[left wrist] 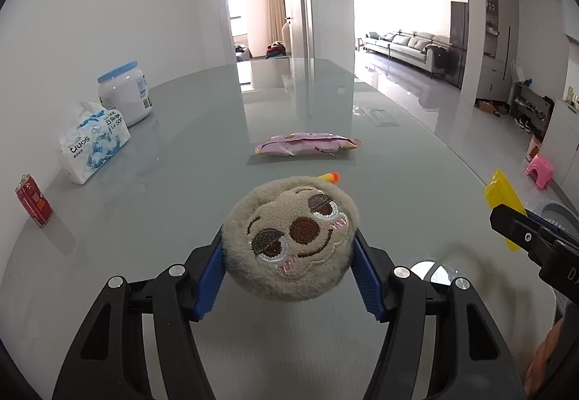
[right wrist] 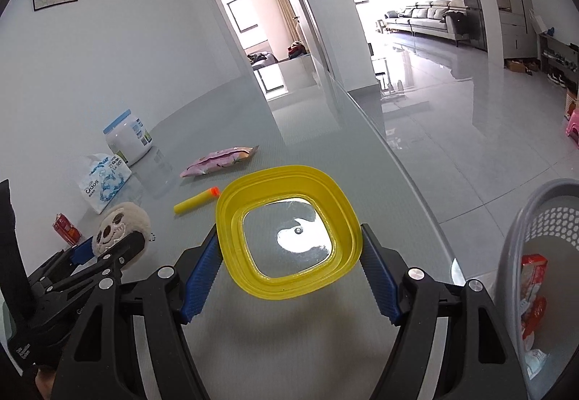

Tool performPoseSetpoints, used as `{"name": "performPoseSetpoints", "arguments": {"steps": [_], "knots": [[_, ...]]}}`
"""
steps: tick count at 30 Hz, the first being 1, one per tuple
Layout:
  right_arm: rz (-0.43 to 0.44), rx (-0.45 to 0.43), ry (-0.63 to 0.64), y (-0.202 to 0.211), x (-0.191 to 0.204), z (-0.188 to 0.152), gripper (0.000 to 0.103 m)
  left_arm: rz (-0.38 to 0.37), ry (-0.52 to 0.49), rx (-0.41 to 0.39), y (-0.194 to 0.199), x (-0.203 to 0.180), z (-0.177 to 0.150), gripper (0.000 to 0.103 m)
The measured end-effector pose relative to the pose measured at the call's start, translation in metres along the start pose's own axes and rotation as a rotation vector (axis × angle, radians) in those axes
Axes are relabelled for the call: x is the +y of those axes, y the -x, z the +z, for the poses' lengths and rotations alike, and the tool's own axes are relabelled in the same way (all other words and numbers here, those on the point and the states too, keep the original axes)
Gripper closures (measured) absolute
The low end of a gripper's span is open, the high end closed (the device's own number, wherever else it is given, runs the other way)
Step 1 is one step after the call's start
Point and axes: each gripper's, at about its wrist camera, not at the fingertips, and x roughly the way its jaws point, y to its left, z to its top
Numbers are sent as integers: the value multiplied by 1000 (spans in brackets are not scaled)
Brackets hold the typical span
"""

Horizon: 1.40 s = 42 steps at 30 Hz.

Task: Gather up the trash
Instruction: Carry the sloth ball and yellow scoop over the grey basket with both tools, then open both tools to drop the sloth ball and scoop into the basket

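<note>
Left gripper pinching round plush sloth face above grey table; right gripper clamped on yellow lid. Yellow foam dart at eleven o'clock of lid, pink wrapper beyond, grey basket at three o'clock.

From the left wrist view, bare tabletop lies open at 11 o'clock. A foam dart and pink wet-wipe pack block 12 o'clock; a tissue pack, white jar and red can line 9 to 10 o'clock.
</note>
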Motion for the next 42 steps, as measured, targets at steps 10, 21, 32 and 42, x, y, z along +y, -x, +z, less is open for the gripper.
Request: {"name": "performPoseSetpoints", "arguments": {"steps": [10, 21, 32, 42], "knots": [[-193, -70, -30, 75, -51, -12, 32, -68, -58, -52, 38, -51, -8, 42], [-408, -132, -117, 152, -131, -46, 32, -295, -213, -44, 65, -166, -15, 41], [-527, -139, -262, 202, -210, -78, 32, -434, -366, 24, 56, -267, -30, 41], [-542, -107, -309, 208, -232, -88, 32, -500, -439, 96, 33, -314, -31, 41]]}}
